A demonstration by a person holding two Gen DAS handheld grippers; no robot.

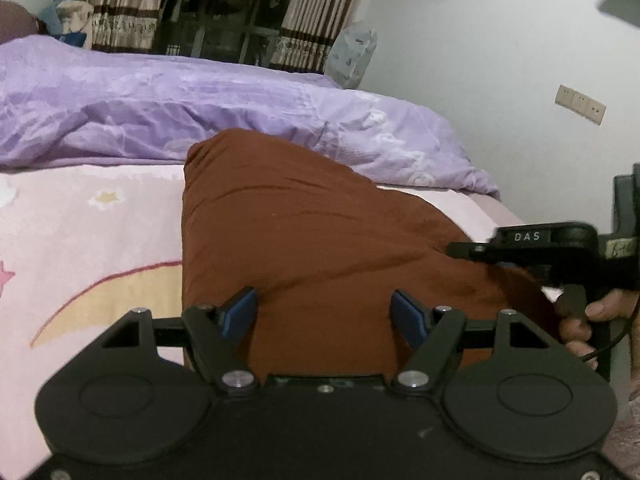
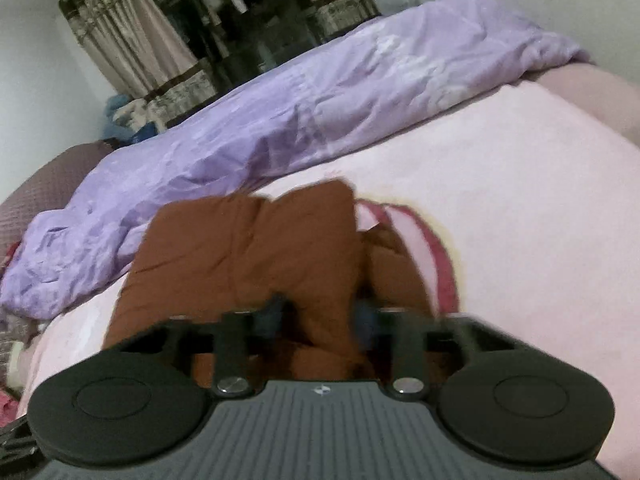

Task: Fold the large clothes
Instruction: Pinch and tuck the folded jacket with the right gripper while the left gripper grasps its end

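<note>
So, left wrist view: left hand-held gripper (image 1: 324, 314) has its jaws spread wide, blue pads (image 1: 240, 314) apart with nothing pinched, hovering over the near edge of the brown garment (image 1: 312, 232). Garment lies on the pink bed sheet (image 1: 80, 240) in a folded slab, far corner pointing at the rumpled purple duvet (image 1: 180, 100). Right hand-held gripper (image 1: 454, 249) comes in from the right edge, tip at the garment's right side, jaws look closed, a hand (image 1: 592, 320) around its grip. Curtains (image 1: 120, 8) and a wall socket plate (image 1: 580, 104) behind. Right wrist view: frame is motion-blurred, right hand-held gripper (image 2: 320, 316) sits low over the brown garment (image 2: 240, 248); fingers (image 2: 274, 312) show brown fabric bunched between them, so closed on the garment, though blur hides the exact pad contact. Garment lies on the pink bed sheet (image 2: 520, 200) just beside the purple duvet (image 2: 320, 92), curtains (image 2: 120, 48) at the back
</note>
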